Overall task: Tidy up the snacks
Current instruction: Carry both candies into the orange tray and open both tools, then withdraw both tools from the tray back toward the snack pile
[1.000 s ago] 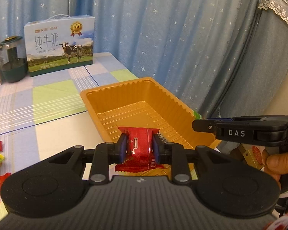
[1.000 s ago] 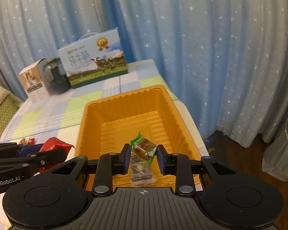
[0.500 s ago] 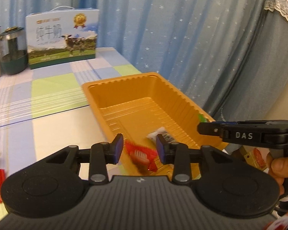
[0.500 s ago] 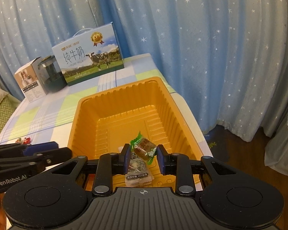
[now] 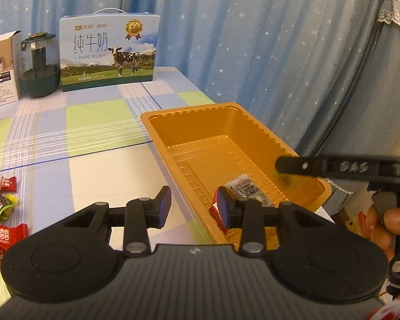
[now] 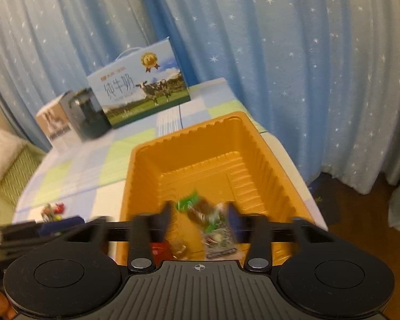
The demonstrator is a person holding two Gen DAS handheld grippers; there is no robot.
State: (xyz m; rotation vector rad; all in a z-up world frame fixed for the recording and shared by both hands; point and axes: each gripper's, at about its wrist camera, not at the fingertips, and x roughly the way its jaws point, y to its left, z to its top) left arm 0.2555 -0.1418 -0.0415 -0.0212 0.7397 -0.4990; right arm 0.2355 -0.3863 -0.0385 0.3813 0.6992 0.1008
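- Two claws sit over my orange tray [image 5: 256, 122], which rests on the checked surface [image 5: 93, 122].
- My left claw [image 5: 193, 207] stands partly apart with nothing gripped; the red candy [image 5: 216, 212] lies in the tray just behind its right pad.
- My right claw [image 6: 198, 217] is opening; the green-ended brown candy [image 6: 197, 209] sits between its jaws, and through the blur I see no pad pressing it.
- A clear packet [image 5: 249, 190] lies on the tray floor.
- More candies [image 5: 2, 213] wait on the surface, left.
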